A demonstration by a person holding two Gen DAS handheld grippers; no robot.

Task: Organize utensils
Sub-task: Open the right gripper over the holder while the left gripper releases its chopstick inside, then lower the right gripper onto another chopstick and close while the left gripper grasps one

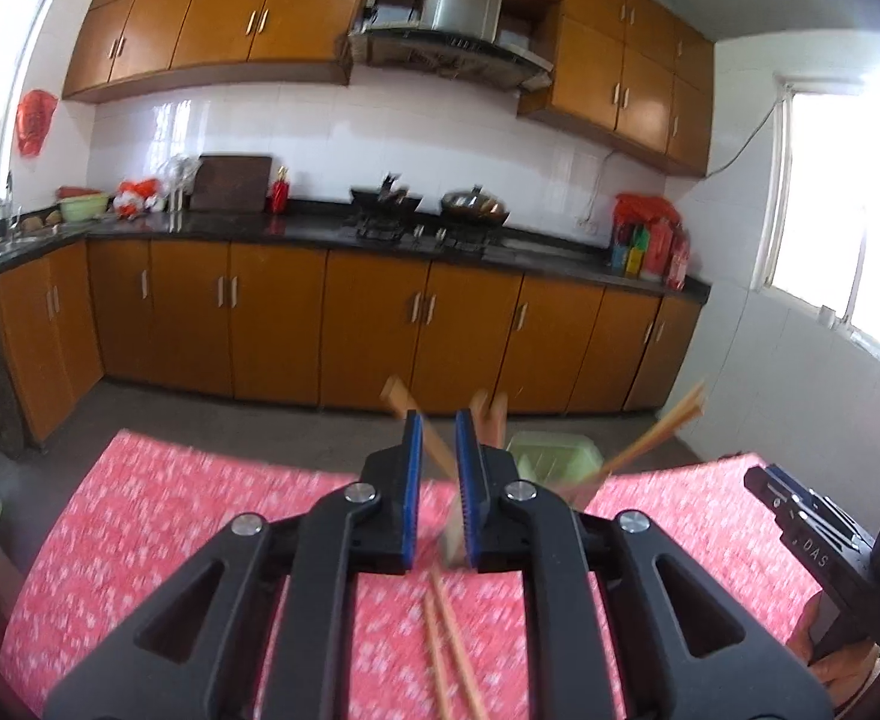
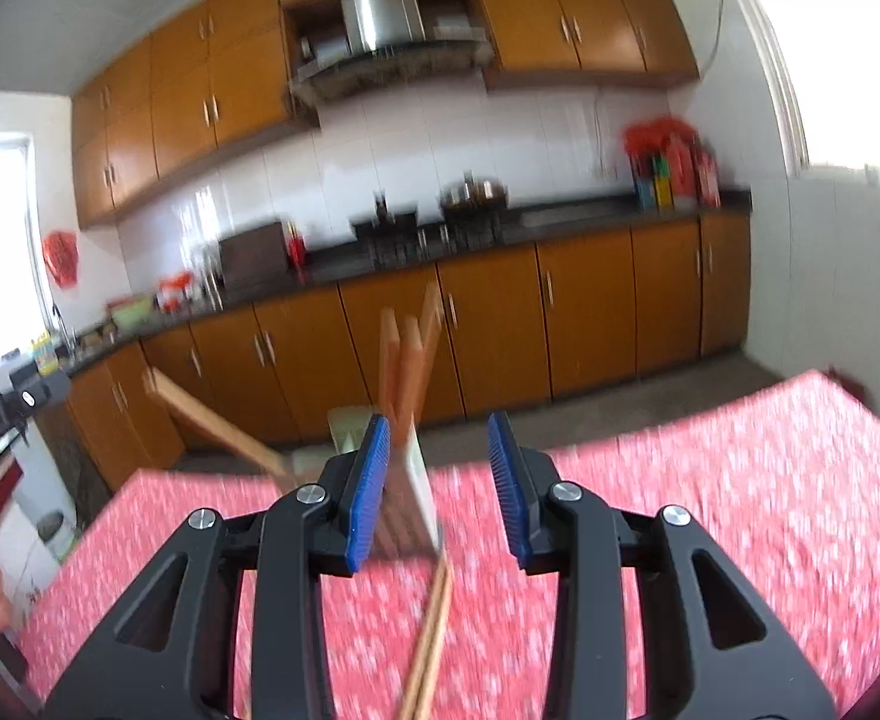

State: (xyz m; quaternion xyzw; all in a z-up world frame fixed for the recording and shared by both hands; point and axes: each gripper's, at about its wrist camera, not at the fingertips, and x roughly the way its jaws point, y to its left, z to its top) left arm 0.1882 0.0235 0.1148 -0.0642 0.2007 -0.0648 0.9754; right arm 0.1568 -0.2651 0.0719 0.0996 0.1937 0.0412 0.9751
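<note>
Chopsticks [image 1: 449, 636] lie on the red-patterned desk [image 1: 158, 516] at lower centre, beneath the left tool [image 1: 437, 450]; more stand in a green holder [image 1: 551, 456] beyond it. Whether the narrowly parted left tool pinches a stick cannot be told. "DAS" is legible on the right tool [image 2: 440, 456], which is spread, level above the desk.
</note>
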